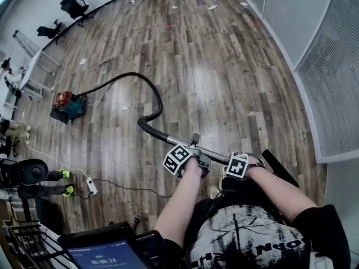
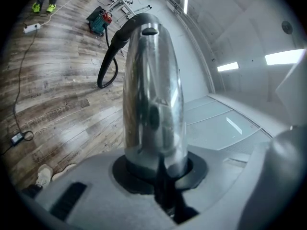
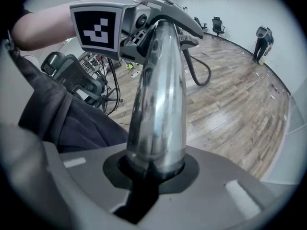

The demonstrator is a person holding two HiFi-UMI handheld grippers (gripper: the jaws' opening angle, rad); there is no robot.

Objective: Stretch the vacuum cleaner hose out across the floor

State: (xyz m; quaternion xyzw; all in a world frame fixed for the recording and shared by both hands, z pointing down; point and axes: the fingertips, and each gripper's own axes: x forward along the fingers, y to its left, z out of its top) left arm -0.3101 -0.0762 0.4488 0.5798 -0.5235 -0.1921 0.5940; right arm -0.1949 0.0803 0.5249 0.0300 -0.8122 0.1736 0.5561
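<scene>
Both pairs of jaws are clamping the polished chrome wand [image 2: 153,95], the left gripper [image 1: 192,160] nearer the hose than the right gripper [image 1: 238,167]. The flexible black hose [image 1: 154,97] is looping over the glossy plank floor [image 1: 224,66] to the red-and-teal canister [image 1: 68,105] near its left edge. Stretching appears under way; the next pull likely needs to go away from the canister, flattening that bend.

We record: a glossy grey-brown wood-plank floor [image 1: 224,77] running toward 12 o'clock; a white wall [image 1: 33,4] at 10 o'clock; black office chairs [image 1: 76,7] at 11; frosted glass panels [image 1: 291,10] at 1 to 2; paper scraps [image 1: 212,7] at 12; lit ceiling light strips [image 2: 283,56].
</scene>
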